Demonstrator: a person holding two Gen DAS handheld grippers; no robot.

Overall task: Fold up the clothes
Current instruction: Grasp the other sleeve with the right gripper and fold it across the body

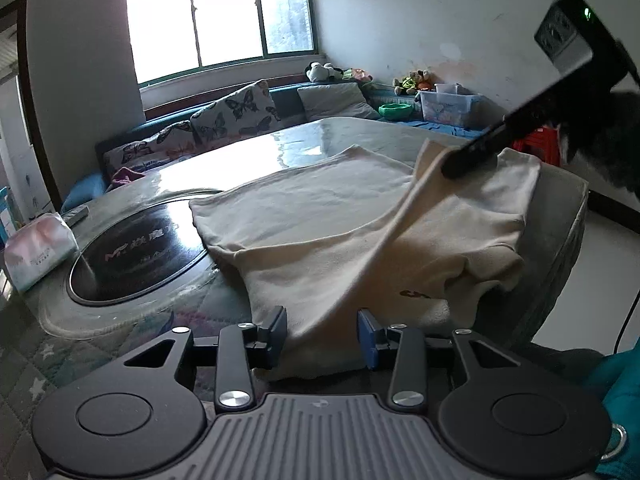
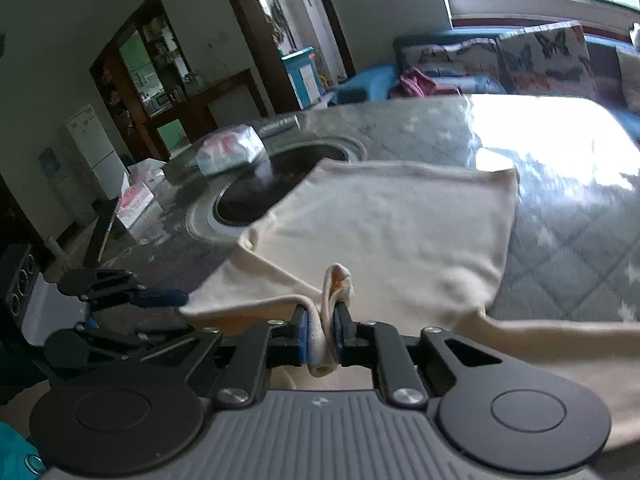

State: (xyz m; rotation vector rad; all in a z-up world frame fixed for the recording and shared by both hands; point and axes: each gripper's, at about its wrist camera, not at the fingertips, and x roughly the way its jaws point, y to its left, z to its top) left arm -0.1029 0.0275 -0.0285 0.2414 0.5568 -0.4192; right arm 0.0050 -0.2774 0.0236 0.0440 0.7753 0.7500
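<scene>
Pinching a bunched fold of the cream garment (image 2: 384, 220), the right gripper (image 2: 322, 320) has its blue pads nearly together, with the cloth squeezed between them and a small loop of it sticking up above the fingertips. In the left wrist view this gripper enters from the upper right of the frame as a dark blurred bar, and a taut ridge of cloth runs up to its tip, raised off the desk (image 1: 248, 160).

The left gripper (image 1: 323, 330) sits at the bottom centre of its own frame, partly open, its fingers either side of the near edge of the garment; the pads do not visibly press the cloth. It angles downward toward the desk. In the right wrist view it shows at the lower left, beside the garment's left edge.

The garment lies spread across the middle of the desk, one corner overlapping the round black induction cooktop (image 1: 140, 252) set into the surface. The desk has a glossy cover over a grey quilted cloth with pale stars. A pack of tissues (image 1: 38, 252) rests at the left of the frame beyond the cooktop.

Farther back, a blue sofa (image 1: 288, 100) carries butterfly-print cushions (image 1: 236, 114), with soft toys (image 1: 322, 71) and a clear storage box (image 1: 450, 106) at the upper right. A bright window (image 1: 224, 20) fills the upper centre.
</scene>
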